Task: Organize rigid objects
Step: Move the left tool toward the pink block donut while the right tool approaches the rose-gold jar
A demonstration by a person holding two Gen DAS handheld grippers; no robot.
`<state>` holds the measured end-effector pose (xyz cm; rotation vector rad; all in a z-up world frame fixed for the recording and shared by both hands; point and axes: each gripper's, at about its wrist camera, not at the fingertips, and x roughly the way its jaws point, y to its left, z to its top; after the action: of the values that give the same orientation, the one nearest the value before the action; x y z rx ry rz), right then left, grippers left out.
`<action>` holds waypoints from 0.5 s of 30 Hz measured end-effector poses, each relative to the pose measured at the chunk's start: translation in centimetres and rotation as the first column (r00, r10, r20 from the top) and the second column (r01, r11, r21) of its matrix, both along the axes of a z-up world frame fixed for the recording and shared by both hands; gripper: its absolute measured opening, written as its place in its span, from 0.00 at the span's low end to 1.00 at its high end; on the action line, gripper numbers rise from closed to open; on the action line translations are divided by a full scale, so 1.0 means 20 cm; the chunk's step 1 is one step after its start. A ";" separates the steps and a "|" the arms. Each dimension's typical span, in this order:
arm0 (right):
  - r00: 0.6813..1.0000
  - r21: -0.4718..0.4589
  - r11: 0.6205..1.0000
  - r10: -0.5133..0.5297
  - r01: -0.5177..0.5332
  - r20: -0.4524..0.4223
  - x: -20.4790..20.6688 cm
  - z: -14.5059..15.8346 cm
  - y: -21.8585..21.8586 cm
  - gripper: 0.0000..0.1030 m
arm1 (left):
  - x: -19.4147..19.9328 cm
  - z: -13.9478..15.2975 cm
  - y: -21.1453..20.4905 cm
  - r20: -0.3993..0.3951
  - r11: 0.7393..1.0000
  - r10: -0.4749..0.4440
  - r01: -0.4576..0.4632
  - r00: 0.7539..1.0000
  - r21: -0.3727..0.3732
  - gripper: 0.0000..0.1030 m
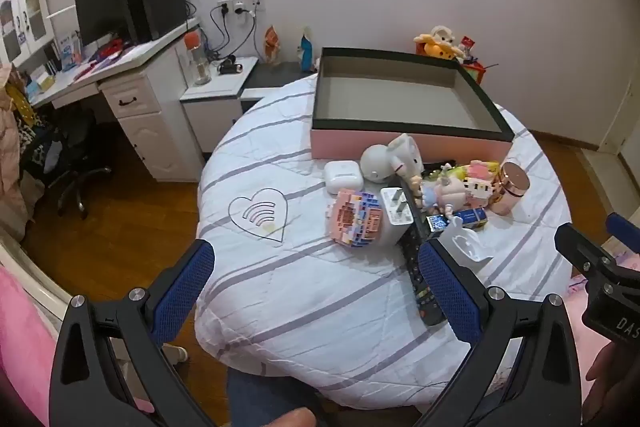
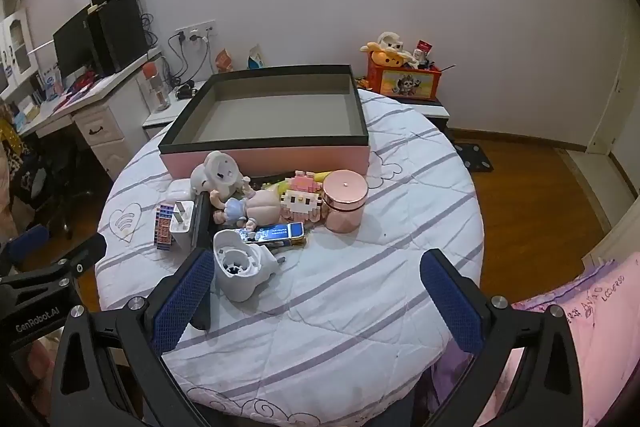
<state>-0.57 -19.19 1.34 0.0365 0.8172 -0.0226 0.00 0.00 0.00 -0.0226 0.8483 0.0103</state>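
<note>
A pink box with a dark rim (image 1: 412,143) (image 2: 264,157) stands open and empty at the back of the round table. In front of it lies a pile: a white earbud case (image 1: 343,175), a white round toy (image 1: 384,159) (image 2: 218,173), a pink block model (image 1: 356,219), a white charger (image 1: 396,217) (image 2: 181,223), a black remote (image 1: 420,267), a doll (image 2: 248,205), a pixel-block cat (image 2: 302,203), a rose-gold jar (image 1: 512,187) (image 2: 345,199), a blue lighter box (image 2: 280,231) and a white plastic part (image 2: 240,269). My left gripper (image 1: 316,291) and right gripper (image 2: 316,299) are open and empty above the table's near side.
The table wears a white striped cloth with a heart print (image 1: 260,213). A desk with a monitor (image 1: 104,15) stands at the left, a low cabinet (image 1: 220,83) beside it. A toy box (image 2: 404,81) sits behind the table. Wood floor (image 2: 540,195) lies to the right.
</note>
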 end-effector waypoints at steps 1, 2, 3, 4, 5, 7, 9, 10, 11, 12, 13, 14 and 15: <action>1.000 -0.003 1.000 0.000 0.000 -0.002 0.00 0.00 0.00 1.00 | 0.00 0.00 0.00 -0.001 1.000 -0.001 0.001 1.000 0.006 1.00; 1.000 -0.004 1.000 -0.001 0.001 -0.002 0.00 0.00 0.00 1.00 | 0.00 0.00 0.00 -0.003 1.000 -0.001 0.001 1.000 0.010 1.00; 1.000 -0.003 1.000 -0.002 0.002 -0.001 0.00 0.01 -0.01 1.00 | 0.00 0.00 0.01 -0.002 1.000 -0.003 0.003 1.000 0.010 1.00; 1.000 -0.002 1.000 -0.004 0.004 0.002 0.00 0.01 -0.01 1.00 | 0.01 0.00 0.02 0.000 1.000 -0.006 0.006 1.000 0.007 1.00; 1.000 -0.001 1.000 -0.008 0.008 0.003 0.00 0.01 -0.02 1.00 | 0.00 0.00 0.04 0.014 1.000 0.005 -0.005 1.000 0.013 1.00; 1.000 -0.010 1.000 -0.007 0.006 -0.011 0.03 0.01 -0.01 1.00 | -0.03 0.01 0.07 0.028 1.000 0.008 -0.009 1.000 0.008 1.00; 1.000 -0.023 1.000 0.001 -0.001 -0.006 0.03 0.00 -0.01 1.00 | -0.01 0.01 0.02 -0.001 0.999 0.016 -0.016 1.000 0.047 1.00; 1.000 -0.038 0.999 0.008 -0.008 -0.011 0.03 0.01 -0.01 1.00 | 0.00 0.00 0.00 -0.024 0.998 0.024 -0.022 0.999 0.064 1.00; 1.000 -0.052 0.999 0.008 -0.009 -0.026 0.03 0.02 -0.01 1.00 | 0.01 0.00 -0.01 -0.045 0.996 0.037 -0.033 0.998 0.081 1.00; 0.999 -0.064 0.998 -0.001 -0.001 -0.044 0.02 0.03 -0.02 1.00 | 0.00 0.02 0.00 -0.062 0.995 0.044 -0.038 0.997 0.092 1.00; 0.998 -0.062 0.998 0.000 -0.004 -0.059 0.03 0.04 -0.04 1.00 | -0.01 0.04 0.01 -0.065 0.994 0.041 -0.034 0.997 0.103 1.00; 0.998 -0.063 0.998 0.015 -0.019 -0.063 0.02 0.06 -0.05 1.00 | -0.02 0.07 0.03 -0.058 0.993 0.046 -0.039 0.997 0.115 1.00; 0.998 -0.077 0.997 0.024 -0.028 -0.057 0.02 0.08 -0.05 1.00 | -0.02 0.08 0.05 -0.045 0.991 0.053 -0.047 0.998 0.125 1.00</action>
<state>-0.17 -20.29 3.03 -0.0487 0.8724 -0.0313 -0.33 0.94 1.67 0.0729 0.8937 0.1113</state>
